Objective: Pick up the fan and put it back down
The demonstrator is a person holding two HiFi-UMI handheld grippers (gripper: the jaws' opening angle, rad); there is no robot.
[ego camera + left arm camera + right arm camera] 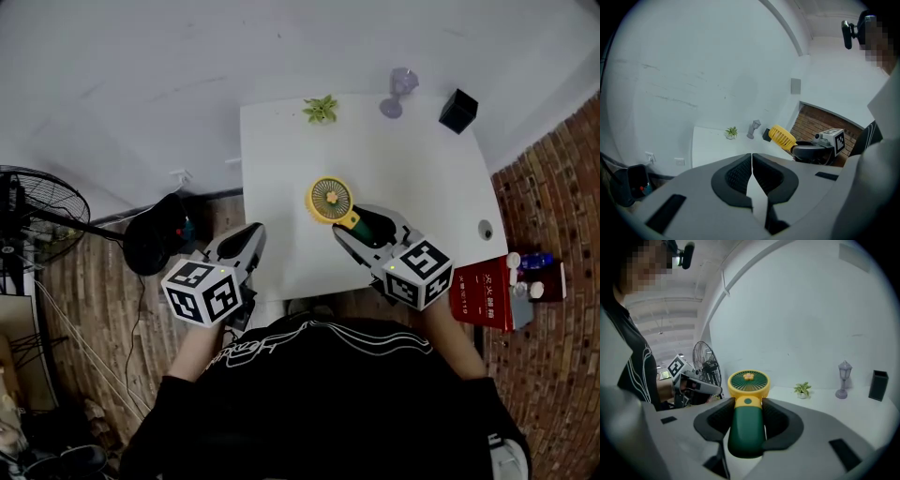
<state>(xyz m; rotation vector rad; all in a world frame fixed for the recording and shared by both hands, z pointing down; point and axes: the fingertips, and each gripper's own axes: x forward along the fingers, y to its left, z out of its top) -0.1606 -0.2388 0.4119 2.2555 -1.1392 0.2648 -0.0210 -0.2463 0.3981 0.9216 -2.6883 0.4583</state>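
A small hand fan with a yellow round head and a dark green handle is held up above the white table. My right gripper is shut on the green handle, and the fan head sticks out past the jaws. In the left gripper view the fan shows at the right, in the other gripper. My left gripper hangs off the table's left front corner; its pads meet with nothing between them.
At the table's far edge stand a small potted plant, a lilac lamp figure and a black box. A red box and bottles sit at the right. A floor fan stands at the left on the brick floor.
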